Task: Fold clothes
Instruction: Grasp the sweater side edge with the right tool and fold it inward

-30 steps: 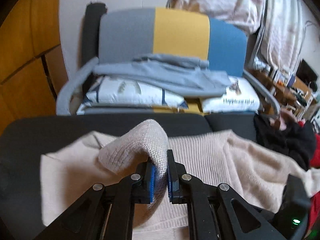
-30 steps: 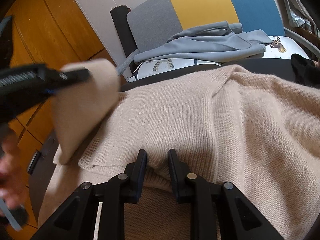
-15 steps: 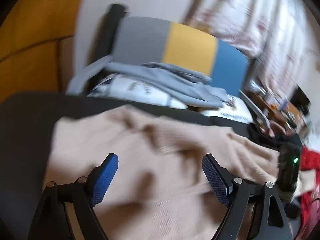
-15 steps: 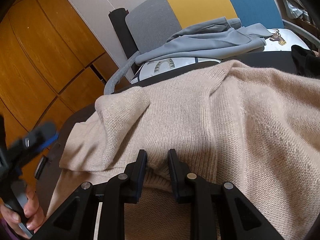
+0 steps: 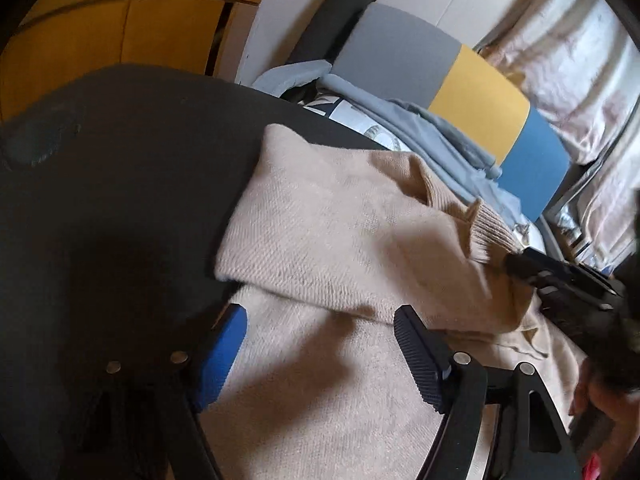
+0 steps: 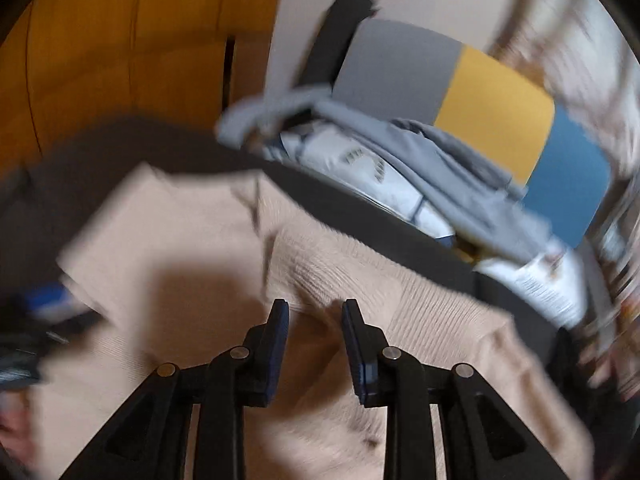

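Observation:
A beige knit sweater [image 5: 340, 240] lies on the dark table [image 5: 120, 200], with one sleeve folded across its body. My left gripper [image 5: 320, 328] is open and empty just above the sweater's near left part. My right gripper [image 6: 315, 320] hangs over the sweater [image 6: 200, 280] with its jaws a little apart and nothing visibly between them. The right wrist view is blurred. The right gripper also shows in the left wrist view [image 5: 560, 276], by the ribbed cuff [image 5: 492, 236].
Behind the table stands a grey, yellow and blue chair [image 5: 460, 88] holding a grey garment [image 5: 420, 132] and white printed cushions [image 6: 360, 168]. Orange wooden panels [image 5: 120, 20] are at the left. Pale curtains [image 5: 568, 60] hang at the right.
My left gripper let go of the sleeve, opened wide and swung left and down. My right gripper released the hem it pinched and moved left over the sweater.

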